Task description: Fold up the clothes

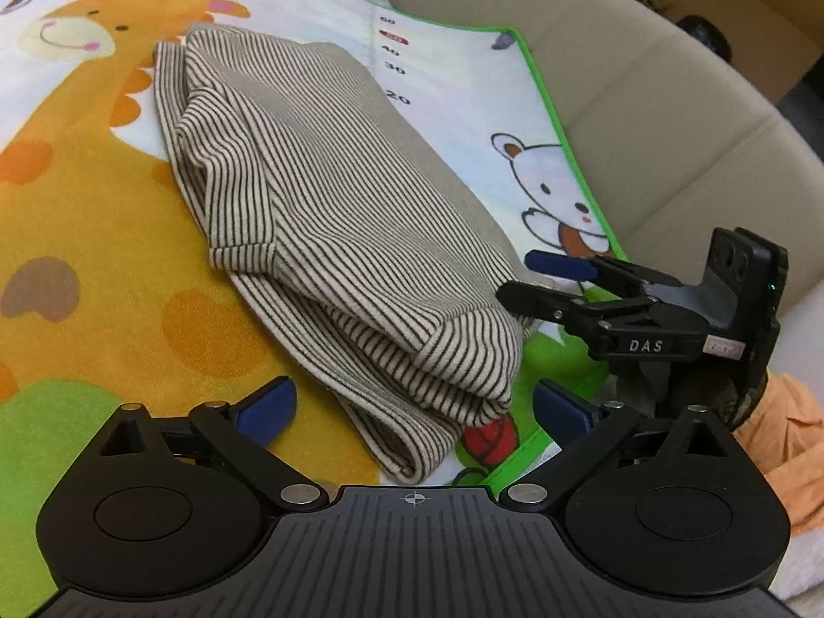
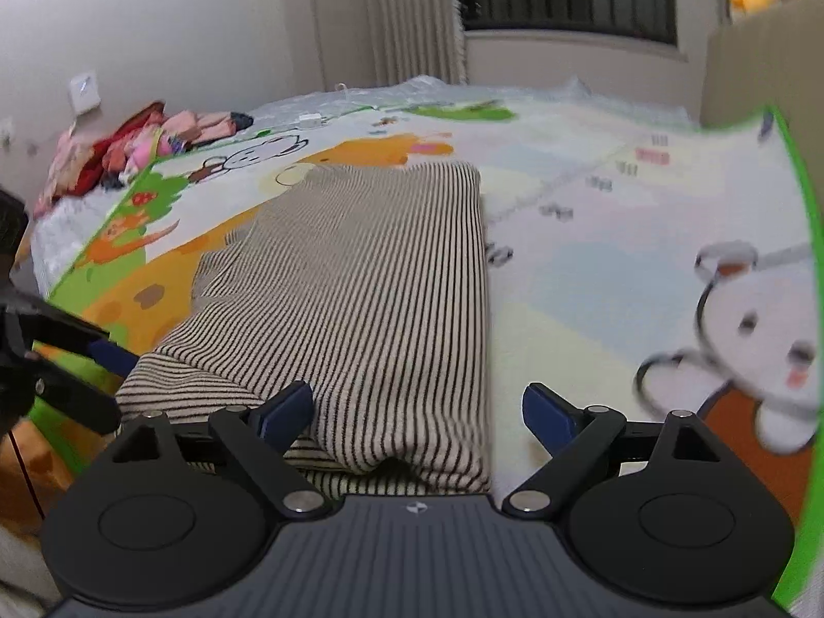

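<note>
A cream and black striped garment (image 1: pixel 335 216) lies folded into a long bundle on the cartoon play mat (image 1: pixel 77 237). My left gripper (image 1: pixel 414 404) stands open at the bundle's near end, its blue pads (image 1: pixel 268 404) apart on either side of the fold without pressing it. In the right wrist view the same garment (image 2: pixel 371 283) stretches away, and my right gripper (image 2: pixel 417 409) is open over its near edge, one pad above the cloth and the other above the bare mat (image 2: pixel 592 283). Each gripper shows in the other's view: the right gripper (image 1: pixel 535 280) and the left gripper (image 2: pixel 103 376).
The mat's green border (image 1: pixel 556 118) runs along a beige cushioned edge (image 1: pixel 669 129). An orange cloth (image 1: pixel 783 438) lies at the right, off the mat. A pile of pink and red clothes (image 2: pixel 144 139) sits at the far left by the wall. A curtain (image 2: pixel 401 15) hangs behind.
</note>
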`<state>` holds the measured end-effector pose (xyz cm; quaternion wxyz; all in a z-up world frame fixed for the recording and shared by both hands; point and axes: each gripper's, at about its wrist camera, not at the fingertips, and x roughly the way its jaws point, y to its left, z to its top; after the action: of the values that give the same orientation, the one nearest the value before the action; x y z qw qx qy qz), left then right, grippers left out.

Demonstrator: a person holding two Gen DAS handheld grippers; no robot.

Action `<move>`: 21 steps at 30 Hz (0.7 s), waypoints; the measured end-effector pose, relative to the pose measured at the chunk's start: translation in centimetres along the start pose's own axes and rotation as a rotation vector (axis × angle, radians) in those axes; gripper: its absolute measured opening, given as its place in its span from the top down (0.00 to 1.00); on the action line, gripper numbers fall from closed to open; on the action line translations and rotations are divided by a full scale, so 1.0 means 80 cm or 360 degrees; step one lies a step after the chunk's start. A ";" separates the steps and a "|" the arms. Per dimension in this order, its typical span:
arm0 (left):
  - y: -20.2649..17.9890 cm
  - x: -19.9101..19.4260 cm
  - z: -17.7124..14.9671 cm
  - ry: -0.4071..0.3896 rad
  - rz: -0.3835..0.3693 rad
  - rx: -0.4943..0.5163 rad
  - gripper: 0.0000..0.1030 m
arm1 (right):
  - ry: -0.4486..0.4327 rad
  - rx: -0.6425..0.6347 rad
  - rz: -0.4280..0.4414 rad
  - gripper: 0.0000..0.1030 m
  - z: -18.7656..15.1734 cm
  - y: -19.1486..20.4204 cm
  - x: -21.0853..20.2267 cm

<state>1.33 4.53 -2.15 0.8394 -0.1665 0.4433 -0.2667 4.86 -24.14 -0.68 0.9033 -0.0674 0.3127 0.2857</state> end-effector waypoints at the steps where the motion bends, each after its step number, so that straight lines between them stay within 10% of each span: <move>1: 0.002 -0.002 -0.001 -0.0005 -0.0005 -0.0009 0.02 | -0.0012 -0.0052 -0.0007 0.14 0.004 0.004 -0.006; 10: 0.006 -0.007 0.005 -0.0043 0.0014 -0.0052 0.02 | -0.0011 -0.0298 0.0424 0.14 0.007 0.071 -0.020; 21: 0.012 -0.012 0.018 -0.0078 0.0154 -0.0099 0.02 | 0.0041 -0.0811 0.0243 0.12 -0.027 0.119 0.007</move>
<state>2.39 5.90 -1.23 0.8565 -0.1773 0.4381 -0.2077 -1.23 -16.60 -2.19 0.8290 -0.2725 0.2462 0.4218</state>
